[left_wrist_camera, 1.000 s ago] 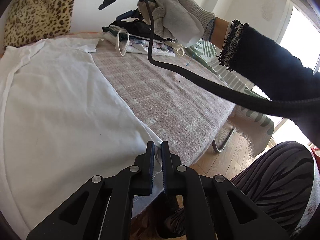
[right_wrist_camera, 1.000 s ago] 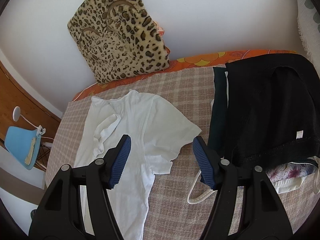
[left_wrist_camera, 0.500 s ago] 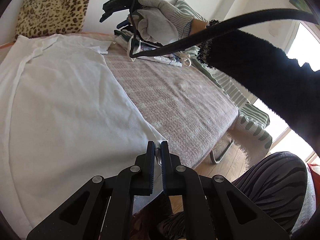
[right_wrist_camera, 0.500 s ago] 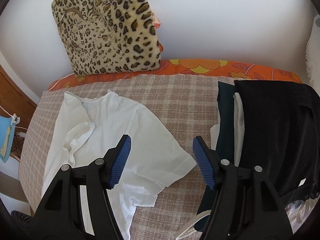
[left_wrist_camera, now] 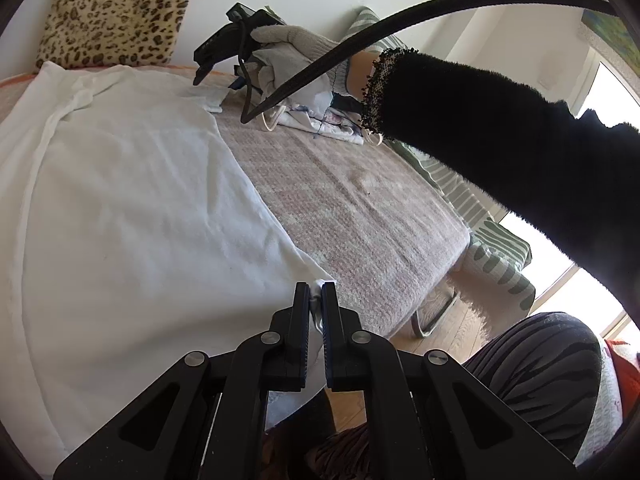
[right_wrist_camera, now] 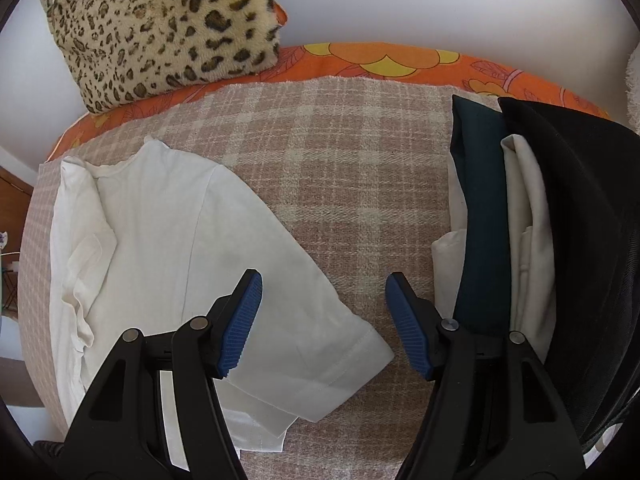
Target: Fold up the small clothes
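The right tool has come down and closer to the bed over the last second: the white T-shirt now fills far more of its view, and the short sleeve with its stitched hem lies just below and between its blue pads, which stand wide apart with nothing between them. The stack of folded clothes sits just to its right on the checked blanket, with the leopard-print cushion beyond. The left tool has hardly shifted; its jaws are clamped together on the bottom corner of the T-shirt, which lies spread flat ahead of it. The right tool looks lined up to take the sleeve, so the first fold is likely about to begin.
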